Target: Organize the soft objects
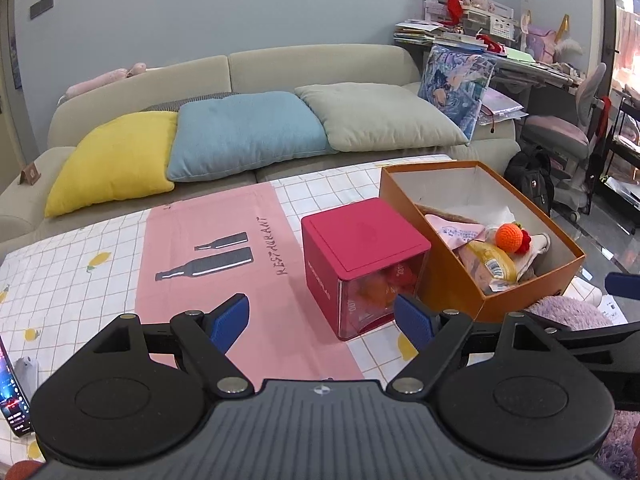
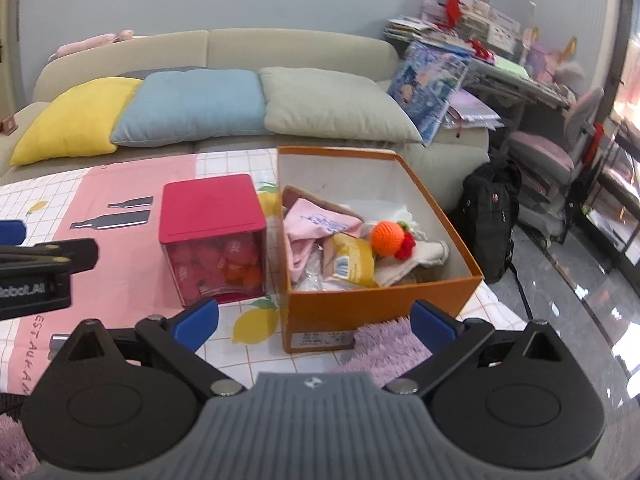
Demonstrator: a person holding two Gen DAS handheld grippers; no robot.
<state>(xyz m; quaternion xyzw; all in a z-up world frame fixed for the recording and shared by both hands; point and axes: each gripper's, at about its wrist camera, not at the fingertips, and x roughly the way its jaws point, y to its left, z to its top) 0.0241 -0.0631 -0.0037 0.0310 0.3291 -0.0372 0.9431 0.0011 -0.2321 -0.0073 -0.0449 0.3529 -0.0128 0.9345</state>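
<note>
An orange cardboard box [image 2: 372, 304] stands open on the table and holds soft things: a crocheted orange ball [image 2: 386, 238], a pink cloth [image 2: 320, 224] and a yellow packet [image 2: 350, 264]. The box also shows in the left wrist view [image 1: 528, 284], with the ball [image 1: 509, 236]. A red cube box [image 2: 212, 216] with a clear front stands to its left, also in the left wrist view [image 1: 360, 240]. A purple fluffy item [image 2: 384, 344] lies in front of the orange box. My left gripper [image 1: 320, 322] is open and empty. My right gripper [image 2: 314, 322] is open and empty above the purple item.
A pink and white checked tablecloth [image 1: 216, 240] covers the table. A beige sofa [image 2: 304, 48] with yellow, blue and grey cushions stands behind. A phone [image 1: 14, 396] lies at the table's left. A black backpack [image 2: 492, 208] sits on the floor at the right.
</note>
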